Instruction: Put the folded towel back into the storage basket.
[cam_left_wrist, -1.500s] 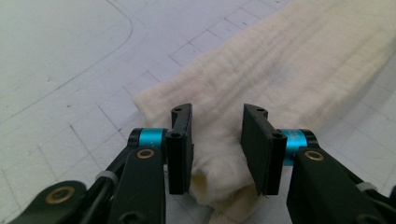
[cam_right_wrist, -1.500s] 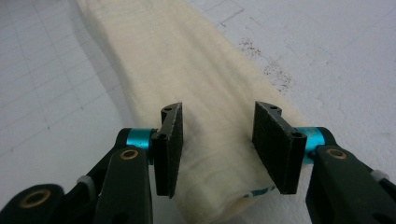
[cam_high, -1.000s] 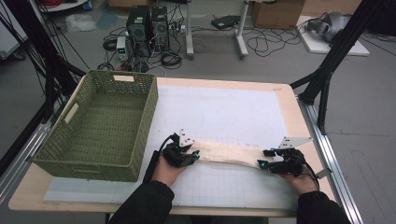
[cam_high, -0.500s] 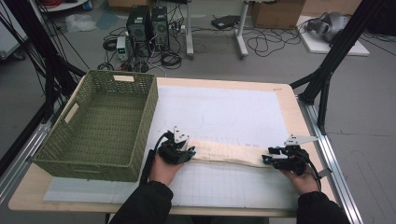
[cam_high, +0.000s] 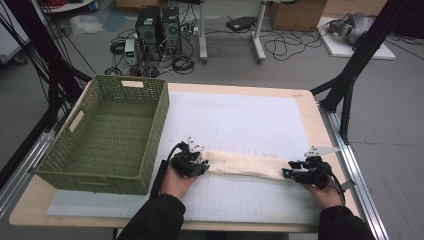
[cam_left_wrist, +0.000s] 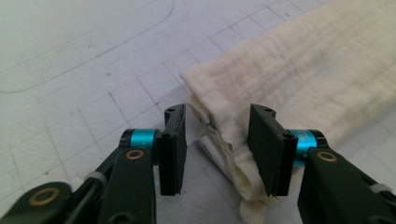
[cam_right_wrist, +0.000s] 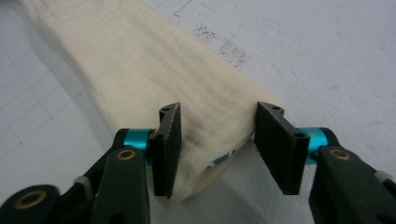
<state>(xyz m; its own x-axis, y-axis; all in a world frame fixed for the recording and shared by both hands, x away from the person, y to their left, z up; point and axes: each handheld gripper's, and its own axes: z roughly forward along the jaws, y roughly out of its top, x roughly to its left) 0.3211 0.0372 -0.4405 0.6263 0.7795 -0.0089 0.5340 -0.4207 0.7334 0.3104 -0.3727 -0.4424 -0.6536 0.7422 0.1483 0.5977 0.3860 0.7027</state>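
From the high view, the folded cream cloth (cam_high: 245, 164) lies as a long strip across the near part of the white mat (cam_high: 235, 120), its long axis running left to right, well apart from the green basket (cam_high: 107, 132) at the table's left. The left gripper (cam_high: 200, 164) sits at the strip's left end and the right gripper (cam_high: 290, 173) at its right end, so each hand has its own end directly ahead. Against the frame a second ago, both hands and the cloth keep much the same places.

In the left gripper view, the cloth's layered end (cam_left_wrist: 224, 144) sits between the half-open jaws, touching the right pad (cam_left_wrist: 267, 147), with a gap at the left one; these jaws have just been closing slightly.

In the right gripper view, the cloth's end (cam_right_wrist: 205, 140) lies between jaws that stand apart; the left pad (cam_right_wrist: 167, 148) touches it, the right stands clear. These jaws have just been closing.
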